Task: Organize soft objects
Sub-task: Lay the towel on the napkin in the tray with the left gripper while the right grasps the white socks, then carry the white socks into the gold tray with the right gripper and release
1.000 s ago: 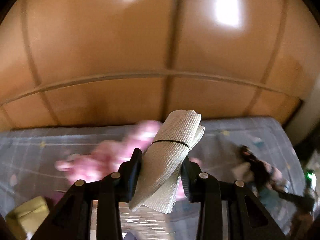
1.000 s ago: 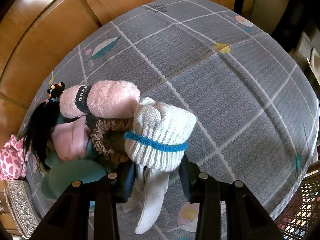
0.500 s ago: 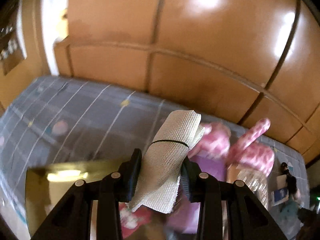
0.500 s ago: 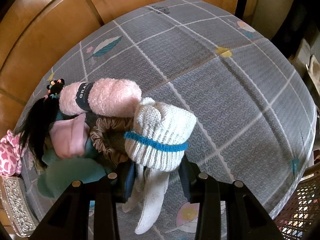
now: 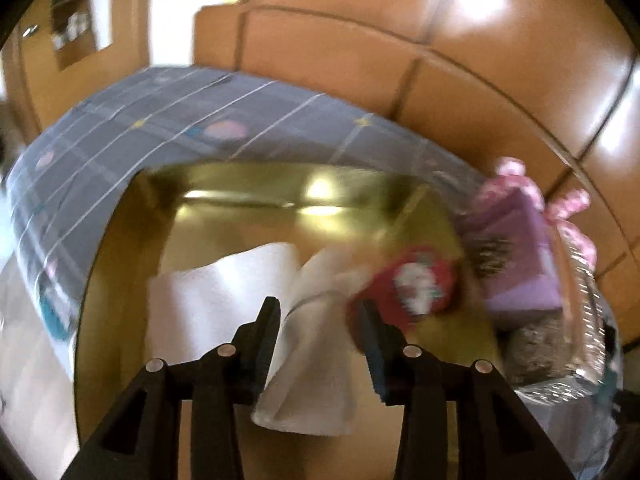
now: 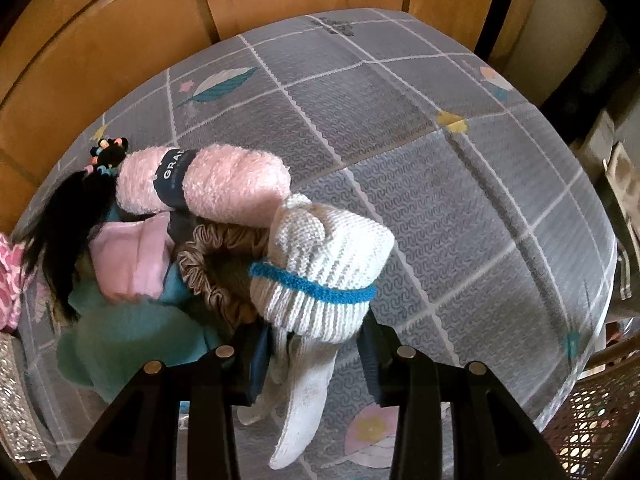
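In the left wrist view a rolled cream waffle cloth point(image 5: 316, 360) with a black band hangs between the fingers of my left gripper point(image 5: 320, 320). Its jaws are opening and the right pad stands just off the cloth. Below lies a gold box point(image 5: 240, 208) holding a white folded cloth point(image 5: 216, 292) and a red item point(image 5: 416, 284). My right gripper point(image 6: 312, 340) is shut on a white knitted hat point(image 6: 328, 264) with a blue stripe. The hat hangs over a pile: a pink yarn skein point(image 6: 224, 184), a brown scrunchie point(image 6: 216, 264), a teal cloth point(image 6: 132, 344).
A purple box point(image 5: 516, 256) and pink spotted fabric point(image 5: 516, 176) sit right of the gold box. The grey patterned mat point(image 6: 460, 220) ends at wooden panels point(image 6: 100, 52). Black hair point(image 6: 68, 216) lies left of the pile. A wicker chair point(image 6: 592, 432) stands at the lower right.
My left gripper swung left and down from the wall to above the gold box, and the cream roll has slipped slightly lower between its fingers. The right gripper and hat stayed put.
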`<state>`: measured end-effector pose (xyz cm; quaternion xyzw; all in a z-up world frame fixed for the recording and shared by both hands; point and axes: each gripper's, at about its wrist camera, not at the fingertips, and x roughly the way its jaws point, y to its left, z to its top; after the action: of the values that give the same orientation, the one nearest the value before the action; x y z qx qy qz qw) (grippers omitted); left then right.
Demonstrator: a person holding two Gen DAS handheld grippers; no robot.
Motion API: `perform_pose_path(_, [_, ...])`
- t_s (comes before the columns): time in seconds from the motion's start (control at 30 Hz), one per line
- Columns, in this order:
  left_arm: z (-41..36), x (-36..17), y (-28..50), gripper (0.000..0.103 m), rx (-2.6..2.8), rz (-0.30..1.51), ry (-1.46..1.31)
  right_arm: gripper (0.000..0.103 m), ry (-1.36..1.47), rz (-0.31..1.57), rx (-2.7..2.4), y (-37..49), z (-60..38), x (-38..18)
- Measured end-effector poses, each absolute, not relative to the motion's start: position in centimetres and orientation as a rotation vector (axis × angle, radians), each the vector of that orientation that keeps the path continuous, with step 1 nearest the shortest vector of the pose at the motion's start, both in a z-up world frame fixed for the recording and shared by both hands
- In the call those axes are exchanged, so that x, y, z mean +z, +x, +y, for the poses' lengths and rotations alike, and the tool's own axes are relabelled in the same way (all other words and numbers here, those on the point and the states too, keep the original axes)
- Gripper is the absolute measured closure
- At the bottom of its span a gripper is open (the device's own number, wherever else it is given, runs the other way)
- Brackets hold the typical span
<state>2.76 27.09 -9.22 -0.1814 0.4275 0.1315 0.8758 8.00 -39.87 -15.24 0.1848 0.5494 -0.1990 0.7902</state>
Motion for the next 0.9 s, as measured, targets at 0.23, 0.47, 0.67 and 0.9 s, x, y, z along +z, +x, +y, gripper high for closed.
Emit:
perform_pose_path(0.23, [29.2,-10.6,1.1,0.033,0.347,0.892,-0.432,0.065,0.320,1.176,-0.440,8.3,-38.4,-15.3])
perform_pose_path(0.47, [26.5,-9.1,-1.8,0.027,0.393,0.821,-0.342,0.066,0.332,1.158,-0.444,8.0,-38.5,-15.0])
perform_pose_path(0.67, [24.3,-9.1,-3.7,0.024,0.360,0.818,-0.341,0.068,0.345,1.083,-0.489,6.7,-39.6,-13.4])
perform_pose_path(0.9, [23.1,-9.5,-4.1,0.023,0.338,0.833,-0.344,0.069,0.350,0.912,-0.468,5.6,-39.4,-10.4])
